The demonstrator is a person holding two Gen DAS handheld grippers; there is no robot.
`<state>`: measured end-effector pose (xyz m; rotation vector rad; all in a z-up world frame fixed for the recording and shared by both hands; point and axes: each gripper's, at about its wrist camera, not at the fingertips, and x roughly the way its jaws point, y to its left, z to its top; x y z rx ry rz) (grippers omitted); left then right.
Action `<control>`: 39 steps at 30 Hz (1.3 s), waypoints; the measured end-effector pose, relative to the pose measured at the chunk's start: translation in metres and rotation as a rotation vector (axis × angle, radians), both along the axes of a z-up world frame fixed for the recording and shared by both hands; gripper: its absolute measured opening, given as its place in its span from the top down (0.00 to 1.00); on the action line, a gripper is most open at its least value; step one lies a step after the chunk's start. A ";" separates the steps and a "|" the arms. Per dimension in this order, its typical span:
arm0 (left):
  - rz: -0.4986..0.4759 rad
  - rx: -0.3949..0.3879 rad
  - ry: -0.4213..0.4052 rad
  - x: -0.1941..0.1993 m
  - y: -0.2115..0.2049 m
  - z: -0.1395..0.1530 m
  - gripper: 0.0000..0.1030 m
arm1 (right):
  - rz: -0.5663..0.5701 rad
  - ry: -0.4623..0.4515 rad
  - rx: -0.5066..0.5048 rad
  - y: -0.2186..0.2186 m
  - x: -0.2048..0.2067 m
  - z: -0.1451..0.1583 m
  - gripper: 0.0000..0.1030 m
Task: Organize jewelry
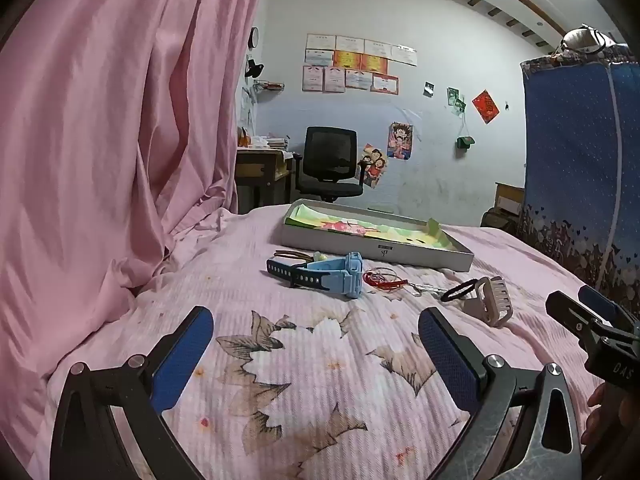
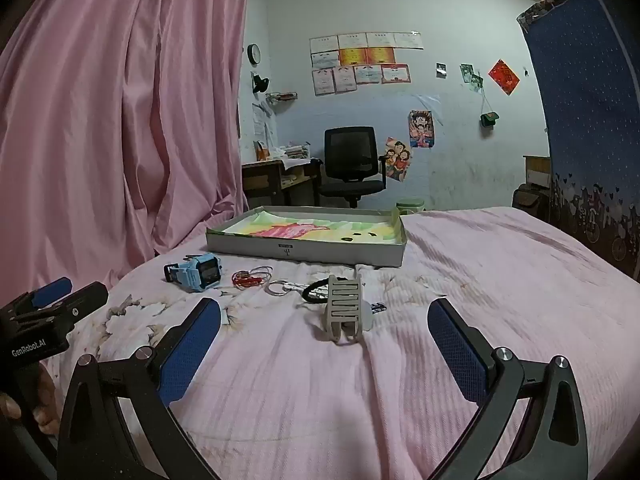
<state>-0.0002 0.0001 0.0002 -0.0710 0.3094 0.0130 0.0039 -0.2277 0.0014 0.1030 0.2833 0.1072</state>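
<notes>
Pink bedspread, hair claw upright (teeth up)

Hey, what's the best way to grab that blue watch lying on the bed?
Probably grip the blue watch across its chunky case, coming from above and the near side. The case sits raised off the bedspread while the strap lies flat. The open left gripper faces it already.

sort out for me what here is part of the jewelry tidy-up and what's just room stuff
For the job: shallow box, blue watch, red cord bracelet, key ring, hair claw.

Just around: office chair, desk, pink curtain.
</notes>
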 end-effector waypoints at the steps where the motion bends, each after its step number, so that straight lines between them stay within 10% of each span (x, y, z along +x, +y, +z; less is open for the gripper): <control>1: -0.001 0.002 0.003 0.000 0.000 0.000 0.00 | 0.000 0.000 0.000 0.000 0.000 0.000 0.01; 39: 0.000 0.012 0.001 0.001 0.000 0.000 0.00 | 0.000 0.001 -0.004 0.000 0.000 -0.001 0.01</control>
